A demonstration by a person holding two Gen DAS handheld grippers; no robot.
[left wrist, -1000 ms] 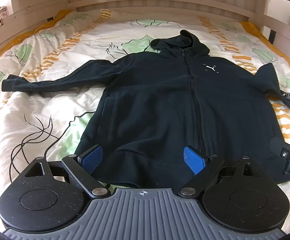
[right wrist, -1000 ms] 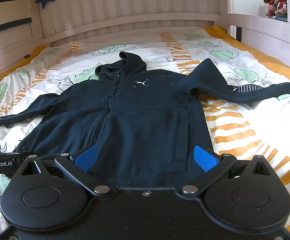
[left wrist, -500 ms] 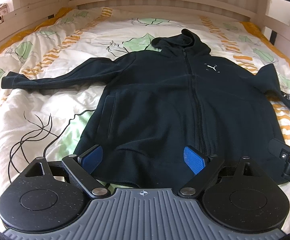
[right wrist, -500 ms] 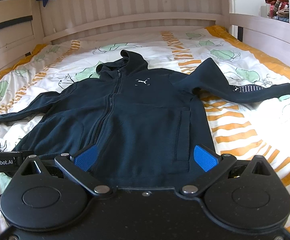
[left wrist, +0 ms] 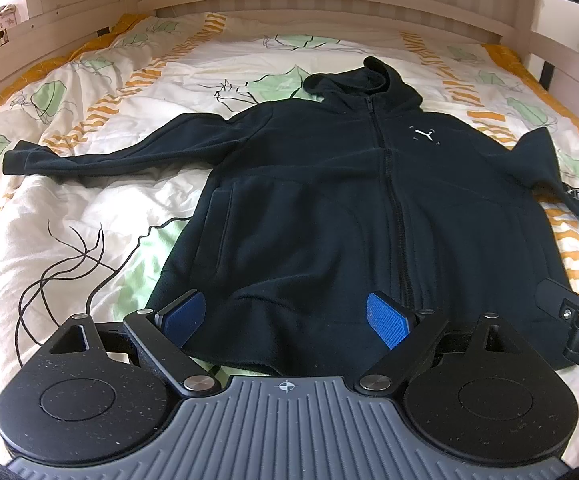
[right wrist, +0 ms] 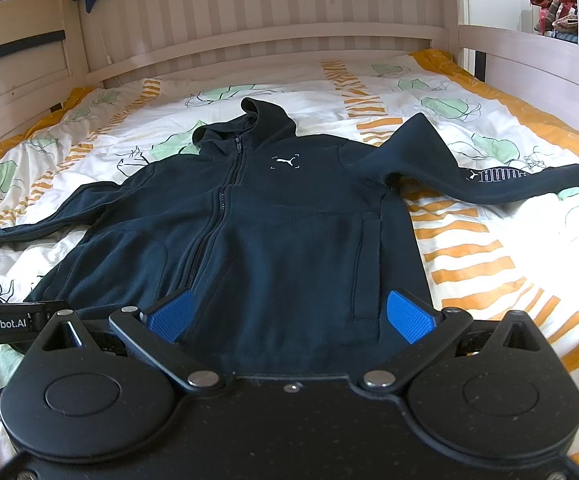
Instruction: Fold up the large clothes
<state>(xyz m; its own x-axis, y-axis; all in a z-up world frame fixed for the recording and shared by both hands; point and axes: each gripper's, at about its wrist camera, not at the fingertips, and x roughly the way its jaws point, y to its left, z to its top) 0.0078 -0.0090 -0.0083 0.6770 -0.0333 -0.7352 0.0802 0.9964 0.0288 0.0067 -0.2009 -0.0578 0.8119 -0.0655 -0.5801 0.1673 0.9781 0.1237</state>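
Spread wide and gripping nothing, the left tongs (left wrist: 285, 318) and right tongs (right wrist: 291, 316) hang over the hem of a black hoodie (right wrist: 249, 232), laid flat with 2 sleeves outstretched on the bed (right wrist: 489, 248), seemingly ready for folding.

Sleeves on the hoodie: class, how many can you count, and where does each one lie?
2. The plain sleeve stretches out flat toward the left side of the bed. The sleeve with white lettering bends up, then runs toward the right side. None hidden on the hoodie.
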